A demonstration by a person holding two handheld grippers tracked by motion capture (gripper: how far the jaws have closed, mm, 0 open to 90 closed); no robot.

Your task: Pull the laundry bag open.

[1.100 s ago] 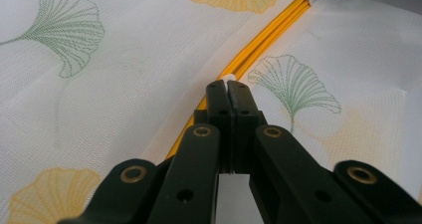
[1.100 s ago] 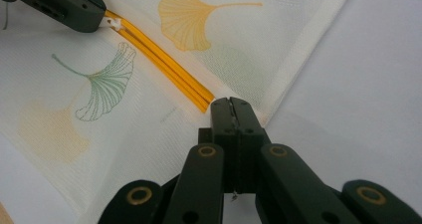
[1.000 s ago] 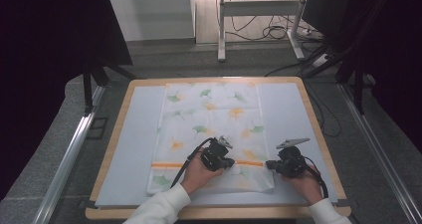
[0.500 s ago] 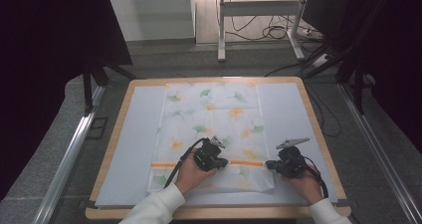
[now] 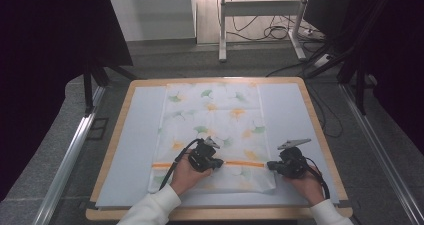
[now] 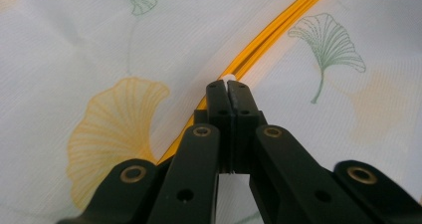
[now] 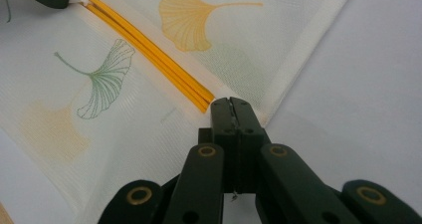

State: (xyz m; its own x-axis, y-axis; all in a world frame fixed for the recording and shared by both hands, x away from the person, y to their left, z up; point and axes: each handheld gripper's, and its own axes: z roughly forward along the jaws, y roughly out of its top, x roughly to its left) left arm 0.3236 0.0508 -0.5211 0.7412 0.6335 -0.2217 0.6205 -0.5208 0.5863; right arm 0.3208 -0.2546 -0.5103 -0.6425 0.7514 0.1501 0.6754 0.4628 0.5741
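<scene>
Pouch: a flat white mesh pouch [image 5: 215,130] printed with green and yellow ginkgo leaves lay in the middle of the table, its long side running from near to far; it rested on a pale blue mat [image 5: 132,150]
Zipper: an orange zipper [image 5: 245,163] crossed the pouch from left to right near its near end; in the left gripper view it ran as a double orange line [image 6: 278,27] away from the jaws
Zipper pull: a small white pull [image 6: 229,78] sat at the tip of the left jaws, on the zipper line; in the right gripper view it showed at the far left [image 7: 82,0] beside the other gripper's tip
Left gripper: left gripper [image 5: 216,163] stood over the zipper about midway along it; jaws clenched, pinching the white pull
Right gripper: right gripper [image 5: 270,166] lay at the pouch's right edge, at the zipper's right end; jaws clenched [image 7: 231,104] on the fabric just past the end of the orange line
Table: wooden-rimmed table [image 5: 310,105] bore the mat; grey floor lay around it; cables lay on the floor at the far side [image 5: 272,32]
</scene>
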